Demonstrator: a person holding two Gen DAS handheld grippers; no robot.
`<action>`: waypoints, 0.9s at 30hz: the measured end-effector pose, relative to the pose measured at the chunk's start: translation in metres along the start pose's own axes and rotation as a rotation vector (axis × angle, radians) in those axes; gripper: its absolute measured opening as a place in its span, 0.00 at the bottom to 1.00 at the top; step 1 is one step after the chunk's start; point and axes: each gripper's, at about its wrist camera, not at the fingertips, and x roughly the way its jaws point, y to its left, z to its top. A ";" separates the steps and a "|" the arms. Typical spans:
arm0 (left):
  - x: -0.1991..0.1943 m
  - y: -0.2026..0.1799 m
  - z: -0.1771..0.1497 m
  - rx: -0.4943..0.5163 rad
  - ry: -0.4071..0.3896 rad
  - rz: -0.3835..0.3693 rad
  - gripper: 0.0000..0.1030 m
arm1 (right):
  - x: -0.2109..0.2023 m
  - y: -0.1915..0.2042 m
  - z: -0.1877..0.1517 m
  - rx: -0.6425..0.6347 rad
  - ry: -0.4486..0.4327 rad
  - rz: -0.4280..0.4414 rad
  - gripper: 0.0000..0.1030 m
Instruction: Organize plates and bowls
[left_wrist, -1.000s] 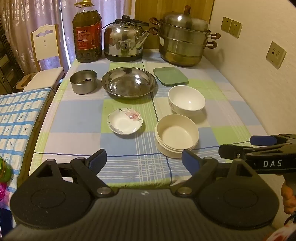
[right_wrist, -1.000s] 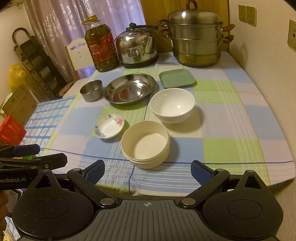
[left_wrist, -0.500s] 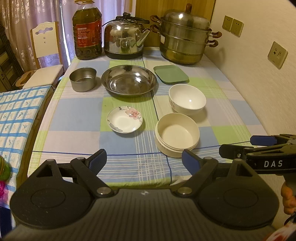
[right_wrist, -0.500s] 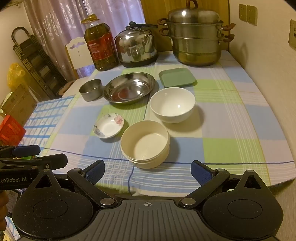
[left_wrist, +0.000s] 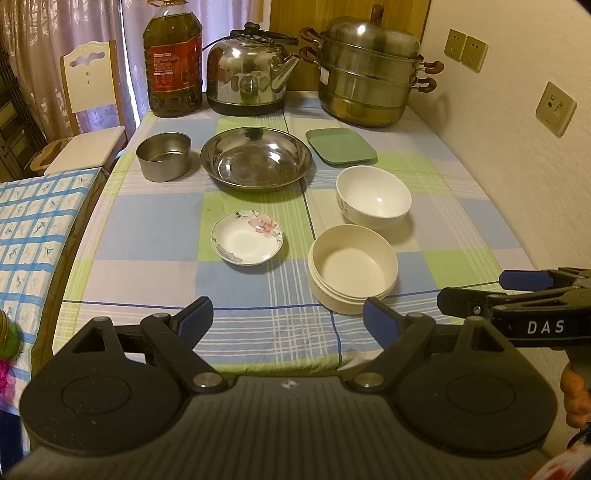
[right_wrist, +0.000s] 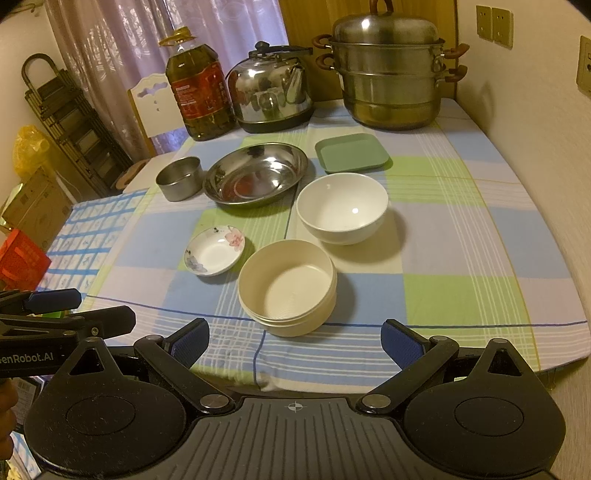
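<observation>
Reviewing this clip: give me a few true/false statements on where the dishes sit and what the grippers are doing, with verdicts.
1. Both the left gripper and the right gripper are open and hold nothing. True.
2. The white bowl sits nested inside the cream bowl. False: they stand apart.
3. The green plate lies in front of the steamer pot. True.
4. The flowered saucer rests in the steel basin. False: it lies on the tablecloth.

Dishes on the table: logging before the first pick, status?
Left gripper and right gripper open, empty, at near edge. Cream bowl nearest, white bowl and flowered saucer behind it, all unstacked. Path clear.
</observation>
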 end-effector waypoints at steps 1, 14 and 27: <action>0.000 0.000 0.000 -0.001 0.000 0.000 0.84 | 0.000 0.000 0.000 0.000 0.000 0.000 0.96; 0.003 -0.002 -0.001 -0.001 0.004 -0.001 0.84 | 0.001 -0.002 0.001 0.001 0.002 -0.001 0.96; 0.003 -0.001 0.000 -0.002 0.007 -0.002 0.84 | 0.001 -0.005 0.004 0.001 0.005 0.001 0.96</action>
